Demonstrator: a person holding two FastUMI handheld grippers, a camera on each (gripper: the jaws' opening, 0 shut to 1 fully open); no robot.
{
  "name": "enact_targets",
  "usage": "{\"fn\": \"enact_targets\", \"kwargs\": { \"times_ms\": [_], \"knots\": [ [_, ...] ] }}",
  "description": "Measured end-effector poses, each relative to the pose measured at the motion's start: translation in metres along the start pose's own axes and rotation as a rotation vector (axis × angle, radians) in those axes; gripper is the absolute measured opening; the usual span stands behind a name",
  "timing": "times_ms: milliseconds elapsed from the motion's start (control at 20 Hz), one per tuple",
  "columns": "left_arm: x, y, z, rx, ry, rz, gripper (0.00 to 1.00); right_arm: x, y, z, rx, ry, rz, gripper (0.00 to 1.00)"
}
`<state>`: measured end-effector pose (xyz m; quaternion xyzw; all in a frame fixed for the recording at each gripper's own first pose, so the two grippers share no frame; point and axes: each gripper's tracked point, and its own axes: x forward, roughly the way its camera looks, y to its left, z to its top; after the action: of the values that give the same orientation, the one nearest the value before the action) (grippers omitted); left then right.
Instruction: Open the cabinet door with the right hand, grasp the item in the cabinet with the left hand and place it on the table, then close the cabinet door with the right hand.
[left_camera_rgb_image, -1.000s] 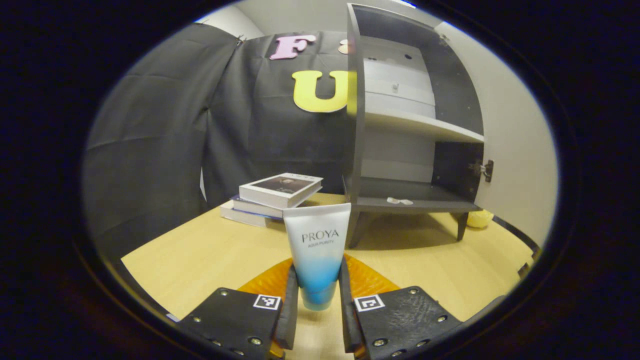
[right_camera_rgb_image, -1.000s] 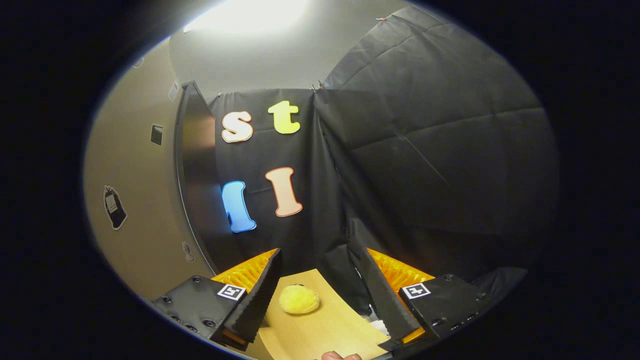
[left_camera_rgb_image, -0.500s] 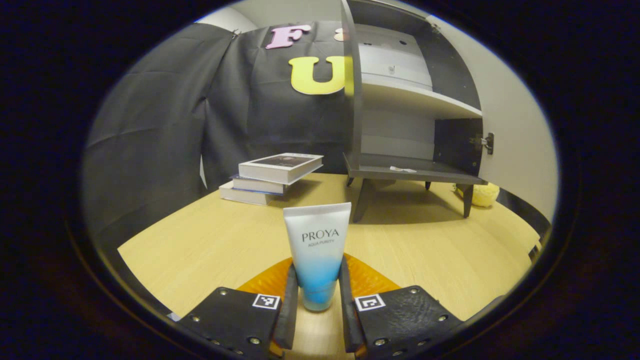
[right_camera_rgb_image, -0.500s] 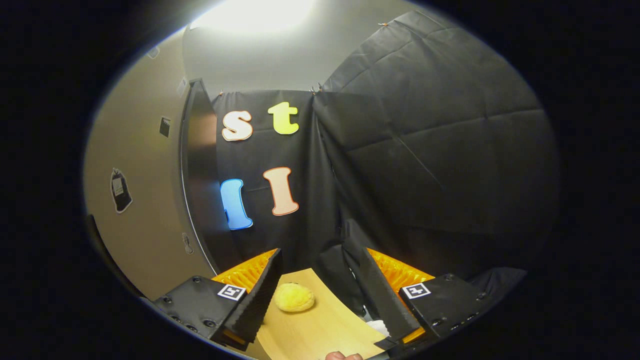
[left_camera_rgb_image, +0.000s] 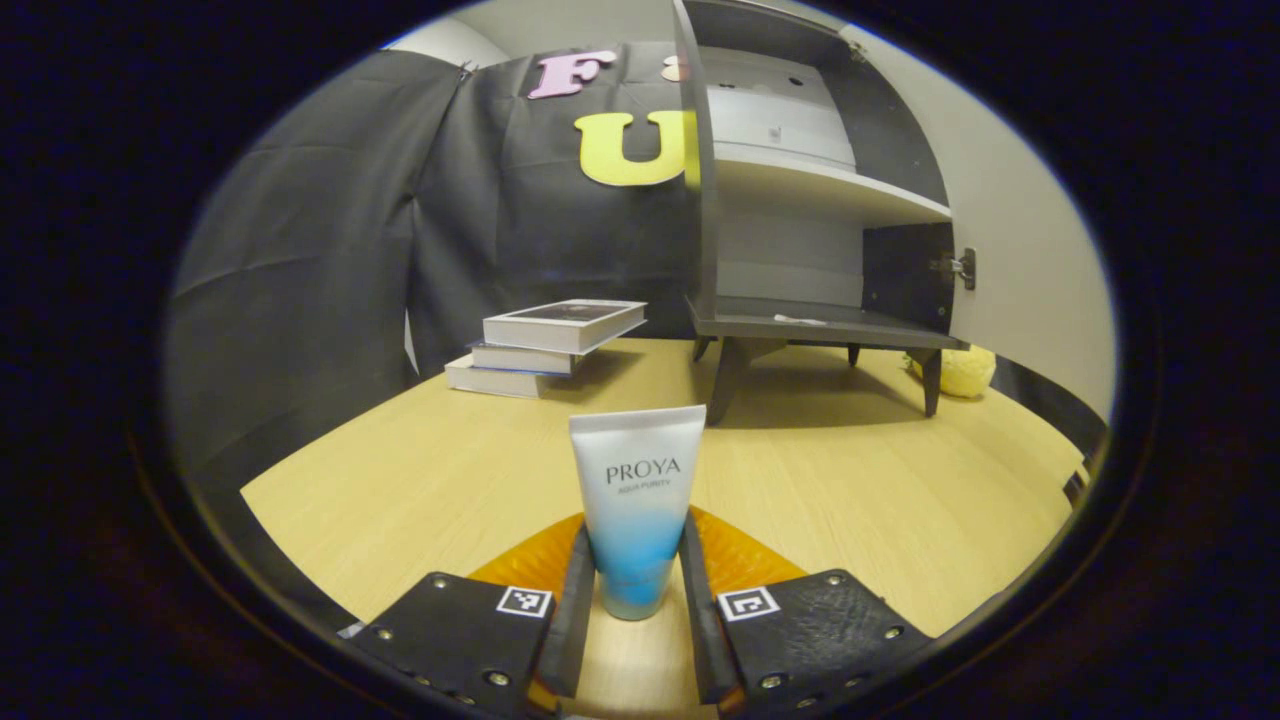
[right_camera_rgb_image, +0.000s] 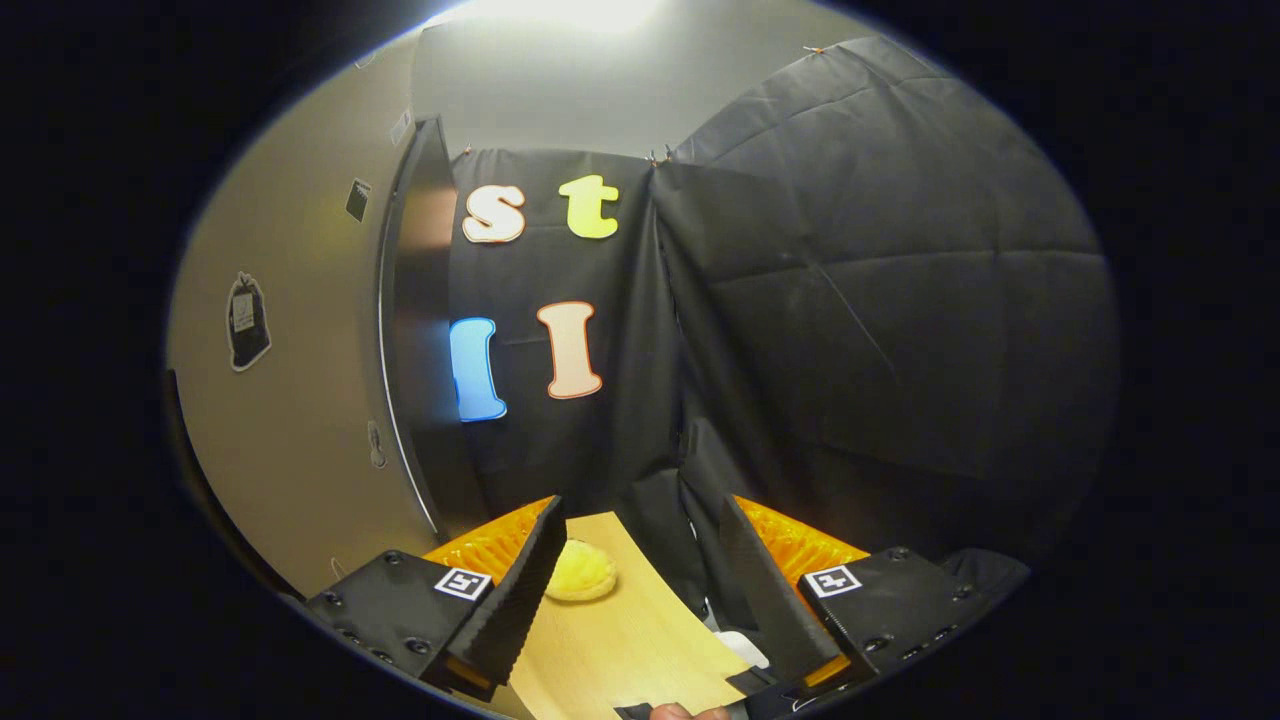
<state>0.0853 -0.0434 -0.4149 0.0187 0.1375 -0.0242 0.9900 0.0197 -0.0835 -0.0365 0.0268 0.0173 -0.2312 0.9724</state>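
Observation:
A white-to-blue tube (left_camera_rgb_image: 636, 500) stands upright, cap down, between the fingers of my left gripper (left_camera_rgb_image: 636, 610), which is shut on it low over the wooden table (left_camera_rgb_image: 420, 470). Behind it the dark cabinet (left_camera_rgb_image: 800, 190) stands on legs. Its door (left_camera_rgb_image: 1010, 250) is swung wide to the right, and its lower shelf (left_camera_rgb_image: 830, 322) holds only a small white scrap. In the right gripper view my right gripper (right_camera_rgb_image: 640, 590) is open with nothing between its fingers. It faces the door's dark edge (right_camera_rgb_image: 410, 330) and pale face (right_camera_rgb_image: 290, 390) from a short distance.
A stack of books (left_camera_rgb_image: 545, 345) lies on the table left of the cabinet. A yellow soft thing (left_camera_rgb_image: 965, 370) sits beside the cabinet's right leg, and the yellow soft thing (right_camera_rgb_image: 580, 575) lies on the table corner (right_camera_rgb_image: 620, 650) by my right gripper's left finger.
My left gripper has come down toward the table with the tube still held. The right gripper has shifted a little, so the yellow thing now sits partly behind its left finger.

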Motion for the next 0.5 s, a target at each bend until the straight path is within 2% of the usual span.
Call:
{"fn": "enact_targets", "kwargs": {
  "times_ms": [50,150,200,350,500],
  "knots": [
    [-0.001,-0.001,0.001,0.012,0.001,-0.005,0.53,-0.001,-0.001,0.002,0.007,-0.002,-0.002,0.98],
    [-0.008,-0.005,0.004,0.028,0.009,-0.043,0.43,-0.002,-0.004,0.005,0.016,-0.014,0.000,0.98],
    [-0.015,-0.002,0.014,0.029,-0.005,-0.039,0.44,-0.003,-0.006,0.006,0.012,-0.021,-0.004,0.98],
    [-0.034,0.002,0.036,-0.019,-0.013,-0.053,0.97,-0.001,-0.012,0.000,-0.002,-0.016,0.001,0.98],
    [-0.055,0.008,0.068,-0.012,-0.047,-0.042,0.97,0.000,-0.016,-0.006,-0.045,-0.008,0.010,0.98]
  ]
}}
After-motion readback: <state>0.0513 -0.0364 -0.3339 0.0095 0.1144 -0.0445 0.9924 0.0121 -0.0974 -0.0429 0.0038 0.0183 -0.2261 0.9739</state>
